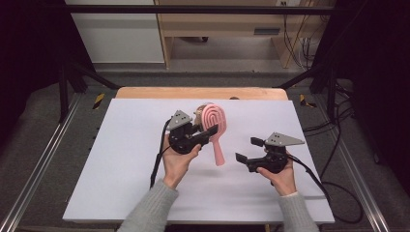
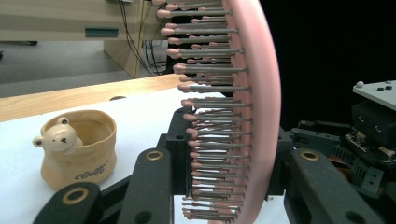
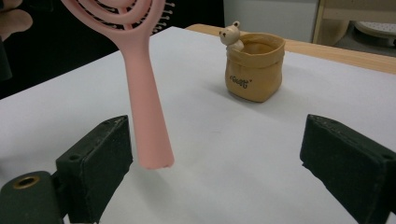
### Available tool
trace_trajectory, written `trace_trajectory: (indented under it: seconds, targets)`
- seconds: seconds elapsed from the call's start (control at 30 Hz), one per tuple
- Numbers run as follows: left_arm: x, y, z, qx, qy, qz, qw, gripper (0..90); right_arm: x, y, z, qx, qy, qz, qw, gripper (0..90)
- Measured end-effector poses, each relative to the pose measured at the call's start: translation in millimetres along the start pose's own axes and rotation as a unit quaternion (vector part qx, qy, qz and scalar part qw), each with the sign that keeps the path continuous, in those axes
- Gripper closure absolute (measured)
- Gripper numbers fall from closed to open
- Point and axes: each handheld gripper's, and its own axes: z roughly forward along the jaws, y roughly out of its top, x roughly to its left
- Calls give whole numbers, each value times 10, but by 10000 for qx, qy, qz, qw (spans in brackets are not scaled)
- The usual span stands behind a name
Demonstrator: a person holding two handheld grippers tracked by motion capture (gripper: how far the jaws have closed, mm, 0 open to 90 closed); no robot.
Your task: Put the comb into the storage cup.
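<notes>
Above the white table, the left gripper (image 1: pixel 205 129) clamps the pink plastic hairbrush's (image 1: pixel 215 126) head, handle hanging down just left of the open, empty right gripper (image 1: pixel 249 150).

You'll see a tan bear-faced pot (image 3: pixel 254 67) at upper right of the right gripper view. It stands upright on the white tabletop (image 1: pixel 125 159). A wooden edge (image 1: pixel 200 93) runs behind.

Pink hairbrush (image 1: pixel 214 126), oval head of concentric open loops, grey pins with pink tips on one face, long tapering handle. Held off the white table, mid-table, head up and far, handle hanging down toward the near side, end free in the air. Head clamped on its two faces; handle tilted slightly.
</notes>
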Motion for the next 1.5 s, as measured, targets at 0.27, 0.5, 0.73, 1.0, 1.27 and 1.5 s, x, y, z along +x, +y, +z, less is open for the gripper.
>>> trace_trajectory:
  seconds: [0.27, 0.5, 0.73, 1.0, 1.27, 1.5]
  targets:
    - [19, 67, -25, -4, 38, 57, 10000, 639, -86, -52, -32, 112, -91, 173, 9997, 35]
    - [31, 137, -47, -33, 65, 98, 9999, 640, -162, -106, -67, 177, -47, 147, 9997, 8]
    - [43, 187, -84, -71, 89, 122, 9999, 640, -248, -156, -113, 199, -10, 186, 9996, 7]
    - [99, 213, -129, -126, 113, 99, 9998, 640, -308, -196, -152, 220, 25, 101, 9997, 7]
    - [131, 276, -148, -166, 140, 98, 9997, 640, -351, -231, -180, 241, -16, 95, 9997, 6]
    - [168, 348, -182, -210, 183, 122, 9995, 640, -365, -239, -210, 173, -39, 85, 9998, 6]
